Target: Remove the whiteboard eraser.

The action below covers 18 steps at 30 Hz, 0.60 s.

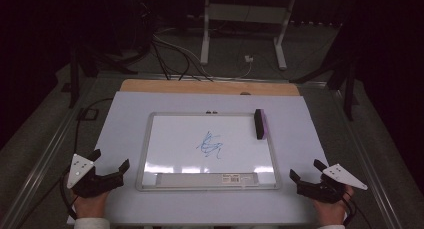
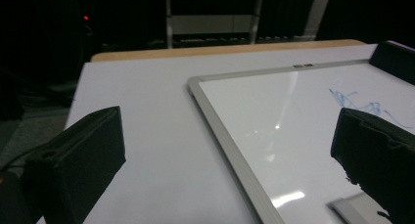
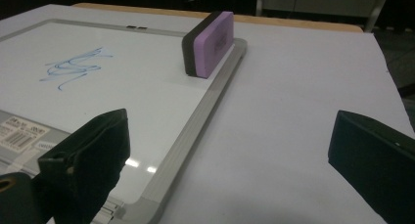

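1 eraser (image 1: 259, 124) stands on edge at the upper right of 1 whiteboard (image 1: 175, 139), long axis running up the frame. 1 blue scribble (image 1: 210, 144) sits mid-board. Left claw (image 1: 111, 163) and right claw (image 1: 305, 172) gape wide, empty, on the bench (image 1: 125, 114).

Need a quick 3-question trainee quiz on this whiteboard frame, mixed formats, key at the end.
1. True or false: the eraser lies flat in the middle of the whiteboard.
2. Multiple choice: the blue scribble is A) near the board's centre, B) on the white table cover, C) on the barcode label.
3. Fill in: the left gripper and right gripper both have jaws that are ____ and hold nothing.

Key
1. False: it stands on edge at the board's right side, near the far corner.
2. A
3. open
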Each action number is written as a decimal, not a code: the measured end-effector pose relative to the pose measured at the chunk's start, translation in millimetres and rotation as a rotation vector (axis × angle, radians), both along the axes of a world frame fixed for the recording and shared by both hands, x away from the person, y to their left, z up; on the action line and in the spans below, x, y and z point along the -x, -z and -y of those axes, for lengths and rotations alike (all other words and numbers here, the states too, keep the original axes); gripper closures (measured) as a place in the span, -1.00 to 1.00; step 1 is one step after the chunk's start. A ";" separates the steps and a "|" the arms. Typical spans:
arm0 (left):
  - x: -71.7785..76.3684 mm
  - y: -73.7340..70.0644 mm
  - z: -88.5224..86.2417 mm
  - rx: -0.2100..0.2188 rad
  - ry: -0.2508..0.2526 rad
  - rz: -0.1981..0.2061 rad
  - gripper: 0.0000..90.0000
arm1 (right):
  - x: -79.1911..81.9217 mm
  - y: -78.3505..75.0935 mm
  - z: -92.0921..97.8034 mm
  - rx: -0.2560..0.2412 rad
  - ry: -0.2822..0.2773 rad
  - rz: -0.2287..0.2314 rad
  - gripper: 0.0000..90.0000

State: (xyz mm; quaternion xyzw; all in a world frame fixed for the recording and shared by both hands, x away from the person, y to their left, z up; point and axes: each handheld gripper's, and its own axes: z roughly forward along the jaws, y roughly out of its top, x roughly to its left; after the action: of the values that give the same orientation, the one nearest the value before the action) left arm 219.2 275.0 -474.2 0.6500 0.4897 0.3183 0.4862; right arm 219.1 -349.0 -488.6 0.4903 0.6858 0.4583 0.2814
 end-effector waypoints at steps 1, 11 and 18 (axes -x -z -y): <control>-1.0 0.1 0.0 -0.003 -0.003 0.002 -0.99 | 0.0 0.0 0.0 0.000 0.000 0.000 -0.95; 0.3 5.5 -0.4 -0.030 -0.030 -0.010 -0.99 | 3.8 -10.9 9.9 -0.062 0.004 0.024 -0.95; 4.4 8.9 -2.6 -0.055 -0.035 -0.013 -0.99 | -4.1 -28.2 -3.8 -0.042 -0.040 0.062 -0.95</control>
State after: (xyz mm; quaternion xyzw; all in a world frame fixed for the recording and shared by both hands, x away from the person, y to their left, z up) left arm 214.7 277.6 -483.1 0.6564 0.4954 0.3356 0.4594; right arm 223.2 -345.1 -460.4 0.4677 0.6768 0.4930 0.2831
